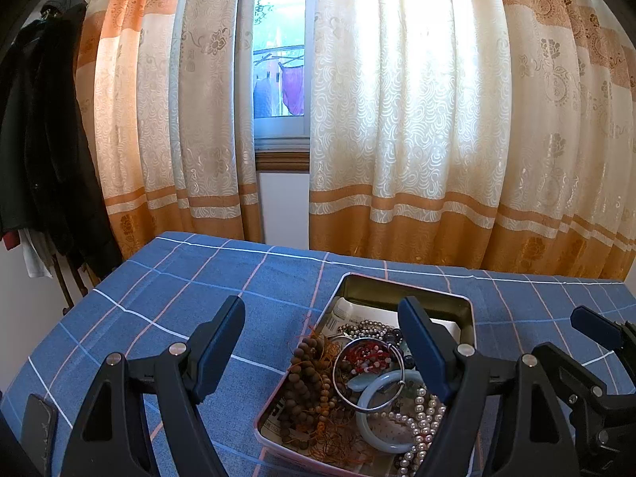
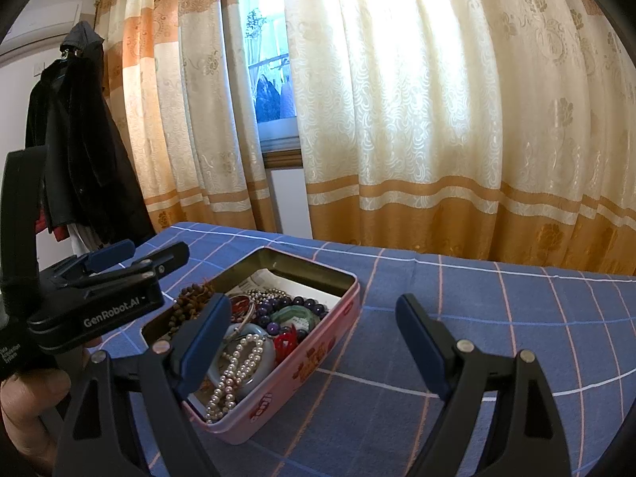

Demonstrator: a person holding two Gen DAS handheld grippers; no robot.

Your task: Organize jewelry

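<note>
An open pink tin (image 2: 314,361) sits on the blue checked cloth; it also shows in the left wrist view (image 1: 469,310). It holds tangled jewelry: brown wooden beads (image 1: 308,381), a silver bangle (image 1: 367,373), a pale jade bangle (image 1: 381,409), a pearl strand (image 2: 234,373) and purple beads (image 2: 286,304). My left gripper (image 1: 322,342) is open and empty, hovering just above the tin's near left part. My right gripper (image 2: 314,342) is open and empty, its left finger over the tin, its right finger over bare cloth.
The blue checked cloth (image 1: 179,278) covers the table. Orange and cream curtains (image 1: 397,119) hang close behind the far edge. Dark coats (image 1: 47,139) hang at the far left. A dark phone-like object (image 1: 37,429) lies at the near left corner.
</note>
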